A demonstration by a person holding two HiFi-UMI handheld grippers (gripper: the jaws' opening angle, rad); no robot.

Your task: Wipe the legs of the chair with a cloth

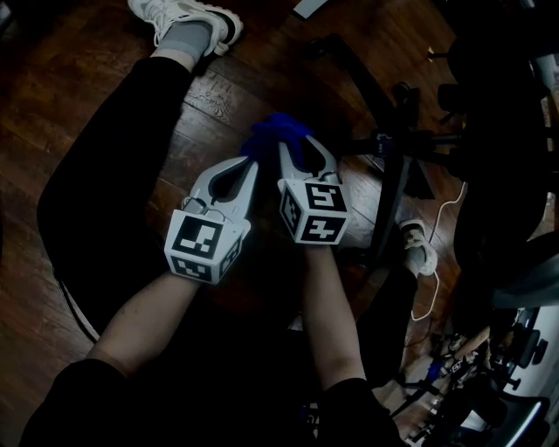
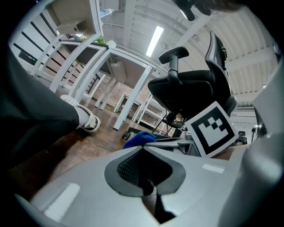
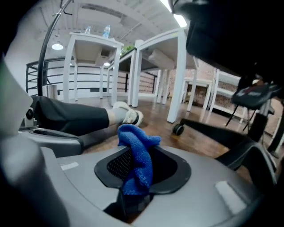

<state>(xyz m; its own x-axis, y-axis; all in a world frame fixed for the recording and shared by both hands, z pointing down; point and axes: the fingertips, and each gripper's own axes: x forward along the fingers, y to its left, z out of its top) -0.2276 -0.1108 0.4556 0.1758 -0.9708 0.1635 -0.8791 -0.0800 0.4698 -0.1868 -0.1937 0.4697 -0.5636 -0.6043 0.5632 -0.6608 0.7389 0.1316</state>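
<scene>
A blue cloth (image 3: 136, 156) is held in the right gripper (image 1: 293, 150), whose jaws are closed on its lower part, while the upper part is bunched above the jaw tips. The left gripper (image 1: 249, 164) is seen just to the left of the right one, its jaws shut together with nothing between them. Both grippers are pointed away from the person, low over the dark wooden floor (image 1: 96, 79). The cloth is thus found at the far end of the right gripper, near the left side of the black chair (image 2: 191, 88). The chair's base (image 1: 397, 153) is placed to the right of the grippers, and its dark legs are spread over the floor. One chair leg (image 3: 217, 131), ending in a caster (image 3: 178, 129), is seen beyond the cloth in the right gripper view; whether the cloth is touching any leg cannot be told. The person's leg (image 1: 105, 175), clad in black, is stretched out on the left, with a white shoe (image 1: 188, 17) at its far end. A white cable (image 1: 441, 223) is laid on the floor at the right, and white tables (image 3: 177, 66) are seen farther off.
</scene>
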